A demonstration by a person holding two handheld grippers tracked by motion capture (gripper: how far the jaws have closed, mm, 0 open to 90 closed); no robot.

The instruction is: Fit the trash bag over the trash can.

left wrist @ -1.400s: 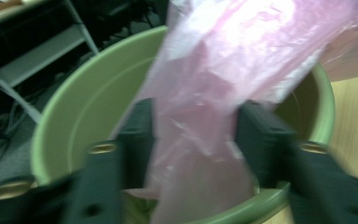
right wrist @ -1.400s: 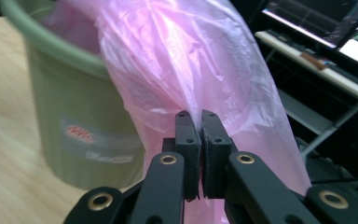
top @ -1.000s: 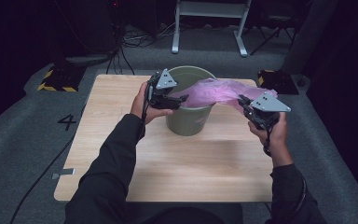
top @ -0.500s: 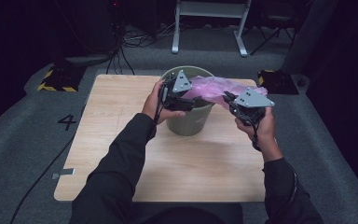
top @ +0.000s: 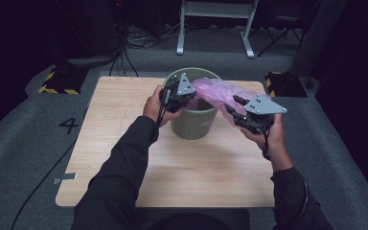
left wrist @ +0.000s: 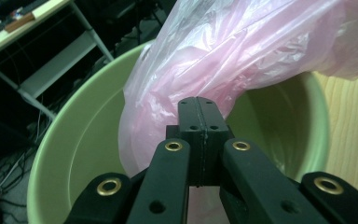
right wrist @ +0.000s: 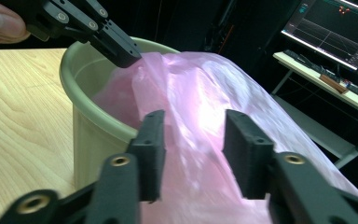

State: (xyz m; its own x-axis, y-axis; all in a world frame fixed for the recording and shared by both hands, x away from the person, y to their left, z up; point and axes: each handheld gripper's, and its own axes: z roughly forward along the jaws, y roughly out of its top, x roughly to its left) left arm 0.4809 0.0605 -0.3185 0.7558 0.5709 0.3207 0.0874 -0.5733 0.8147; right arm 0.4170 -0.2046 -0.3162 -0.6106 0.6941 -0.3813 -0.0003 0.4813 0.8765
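Looking down from the high view, I find my left gripper (top: 188,97) at the centre of the frame, over the near-left rim of the green bucket (top: 194,125), which stands on the wooden table (top: 115,120). The pink plastic bag (top: 215,91) lies across the bucket's mouth and trails to the right of centre, where my right gripper (top: 237,108) sits against its lower end. My left hand (top: 154,106) and right hand (top: 268,136) enter from the bottom of the frame.

Left gripper view: my jaws have just been closing and now stand together at centre frame, pad against pad. A fold of the pink plastic bag (left wrist: 242,56) appears pinched between them, though the film at the seam is too thin to confirm outright. The bag rises from there to the upper right. The green bucket (left wrist: 79,149) curves across the left and lower frame, its mouth open behind the jaws.

Right gripper view: my jaws have just been opening and stand apart at lower centre, with the pink plastic bag (right wrist: 205,107) running between them; the pads do not press on it. The green bucket (right wrist: 93,135) stands left of centre, and my left gripper (right wrist: 126,56) grips the bag at upper left.
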